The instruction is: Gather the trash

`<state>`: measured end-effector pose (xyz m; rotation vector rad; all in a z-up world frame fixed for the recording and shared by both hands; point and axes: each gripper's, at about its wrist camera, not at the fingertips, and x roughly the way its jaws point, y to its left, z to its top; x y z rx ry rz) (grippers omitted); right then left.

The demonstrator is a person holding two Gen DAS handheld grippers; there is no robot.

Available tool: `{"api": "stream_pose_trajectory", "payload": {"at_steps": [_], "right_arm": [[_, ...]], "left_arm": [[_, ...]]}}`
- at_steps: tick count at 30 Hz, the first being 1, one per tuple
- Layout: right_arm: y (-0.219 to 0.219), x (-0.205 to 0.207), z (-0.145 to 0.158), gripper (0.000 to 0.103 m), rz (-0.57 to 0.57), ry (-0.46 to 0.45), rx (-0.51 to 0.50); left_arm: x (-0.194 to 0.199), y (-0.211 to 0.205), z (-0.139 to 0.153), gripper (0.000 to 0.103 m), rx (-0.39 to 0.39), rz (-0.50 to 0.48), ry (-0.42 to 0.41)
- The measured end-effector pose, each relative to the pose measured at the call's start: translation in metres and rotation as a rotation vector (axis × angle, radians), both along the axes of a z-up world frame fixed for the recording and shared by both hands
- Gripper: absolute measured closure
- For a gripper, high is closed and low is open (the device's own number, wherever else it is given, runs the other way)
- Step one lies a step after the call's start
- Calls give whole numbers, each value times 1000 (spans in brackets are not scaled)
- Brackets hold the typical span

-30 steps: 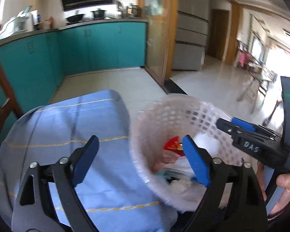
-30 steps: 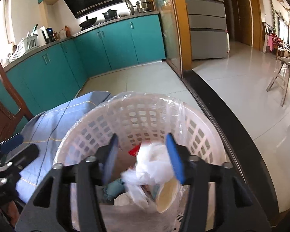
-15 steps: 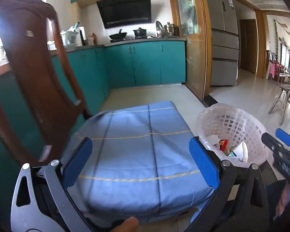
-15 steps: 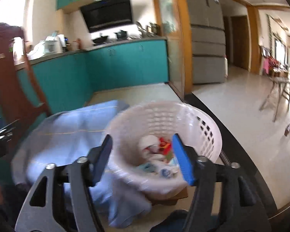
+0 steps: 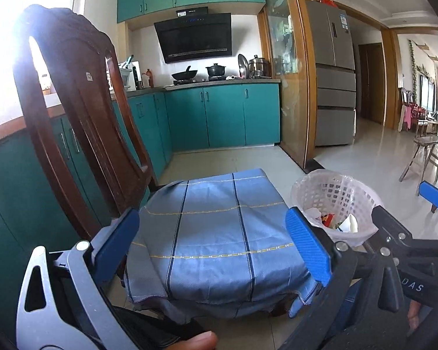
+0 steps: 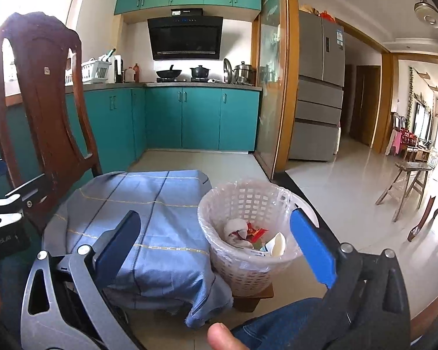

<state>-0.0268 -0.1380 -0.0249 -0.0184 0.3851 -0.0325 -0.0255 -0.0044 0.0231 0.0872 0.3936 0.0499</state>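
I'm looking across a kitchen with teal cabinets (image 6: pixel 201 116) and a pale tiled floor, a dark wooden chair (image 5: pixel 78 122) standing over a surface under a blue cloth (image 5: pixel 216 233). Just beside the cloth, the white lined basket (image 6: pixel 248 204) holds the trash (image 6: pixel 254 236), so I judge the drop done. Both the left gripper (image 5: pixel 213 245) and right gripper (image 6: pixel 216 248) are spread wide and empty, the right's jaws having just been opening; next I'd need to spot any remaining litter.
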Motion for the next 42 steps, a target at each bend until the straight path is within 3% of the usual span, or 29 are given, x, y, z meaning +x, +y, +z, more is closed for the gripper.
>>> {"api": "stream_pose_trajectory", "payload": {"at_steps": [12,42], "right_arm": [[-8,-17,11,3,-50,-8,53],[-18,-21,10,3,-100,-18,38]], "left_arm": [[-8,0,6,3,-44,-25,4],[-3,-6,4,3,-44,-49,23]]}}
